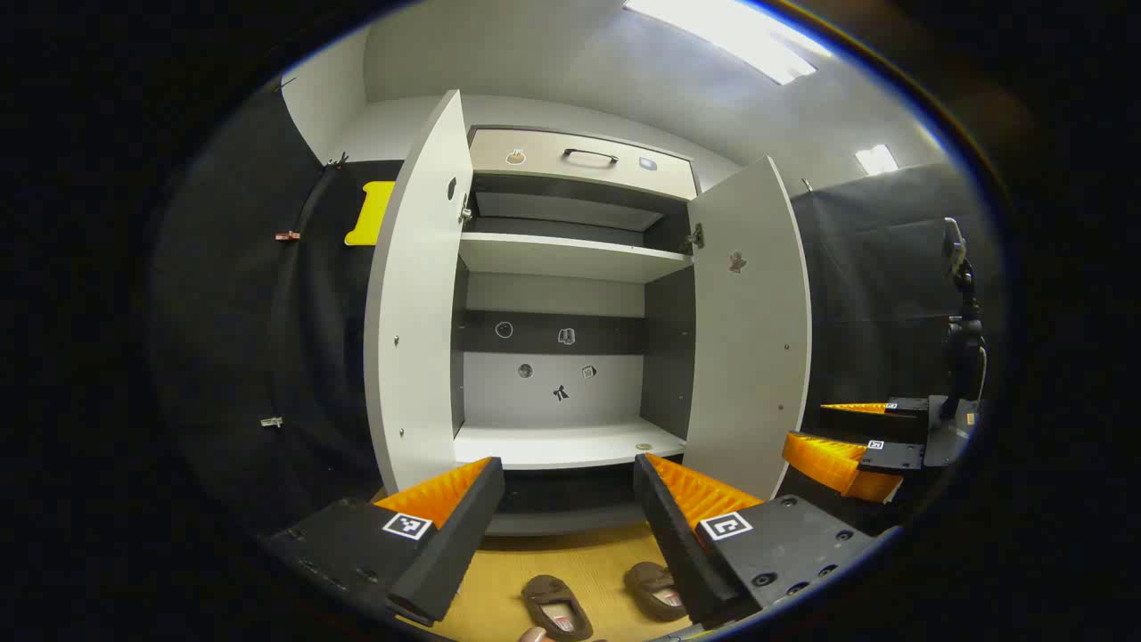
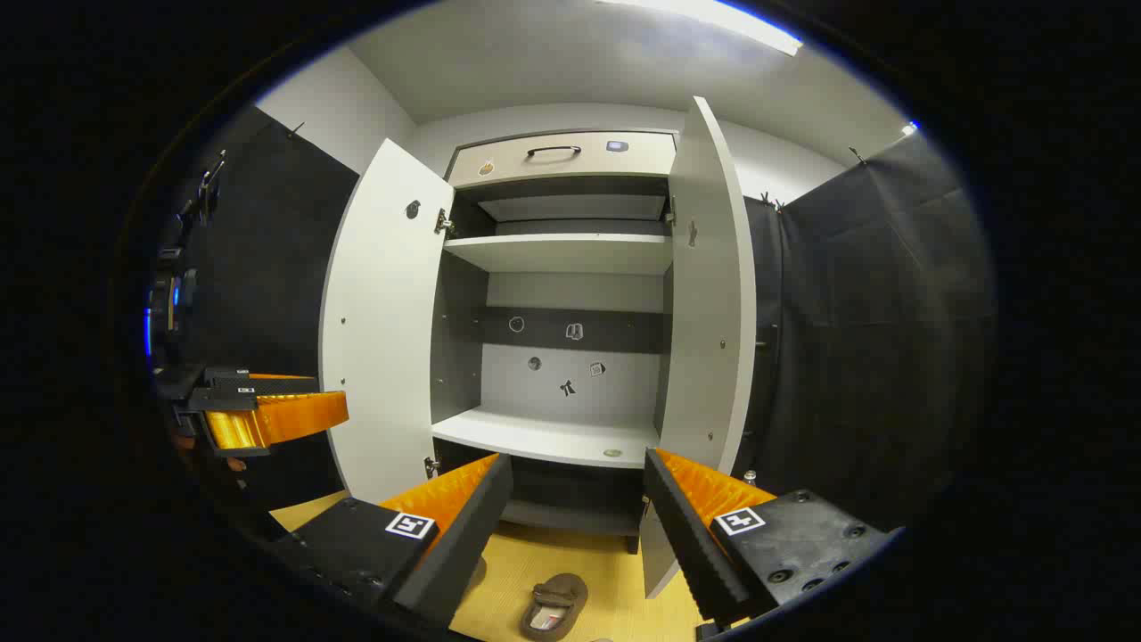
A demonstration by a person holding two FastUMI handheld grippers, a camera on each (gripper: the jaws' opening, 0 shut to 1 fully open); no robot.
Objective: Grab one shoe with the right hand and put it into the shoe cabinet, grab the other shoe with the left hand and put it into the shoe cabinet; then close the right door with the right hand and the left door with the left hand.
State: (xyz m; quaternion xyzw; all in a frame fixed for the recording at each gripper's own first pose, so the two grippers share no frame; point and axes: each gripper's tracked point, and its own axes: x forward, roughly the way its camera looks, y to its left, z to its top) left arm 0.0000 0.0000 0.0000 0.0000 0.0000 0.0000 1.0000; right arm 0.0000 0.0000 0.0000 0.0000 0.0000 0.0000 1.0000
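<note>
Left tongs (image 1: 569, 499), in the left gripper view: fingers spread wide apart, holding nothing and touching nothing. Below and between them, on the wooden floor (image 1: 499, 597), lie two brown shoes side by side: the left shoe (image 1: 556, 607) under the gap between the fingers, the right shoe (image 1: 655, 589) just beside the right-hand finger and partly hidden by it. Both shoes sit in front of the cabinet, not inside it.

Right tongs (image 2: 578, 495), in the right gripper view: fingers likewise wide apart, empty, in contact with nothing. One shoe (image 2: 554, 606) lies on the floor (image 2: 615, 580) below the gap between the fingers, near the cabinet's base.

Beyond both tongs stands the shoe cabinet (image 1: 570, 267), with both doors swung open: the left door (image 1: 417, 294) and the right door (image 1: 749, 330) stand out from the body toward the camera. The lower shelf (image 1: 562, 443) and upper shelf (image 1: 570, 257) carry no shoes; a small round item, too small to tell, lies on the lower shelf near its front right corner. Small stickers mark the back panel. A drawer (image 1: 579, 160) with a dark handle sits above the shelves.

At the right edge of the left gripper view the right tongs (image 1: 847, 437) appear, also parted; at the left edge of the right gripper view the left tongs (image 2: 267, 406) appear.
</note>
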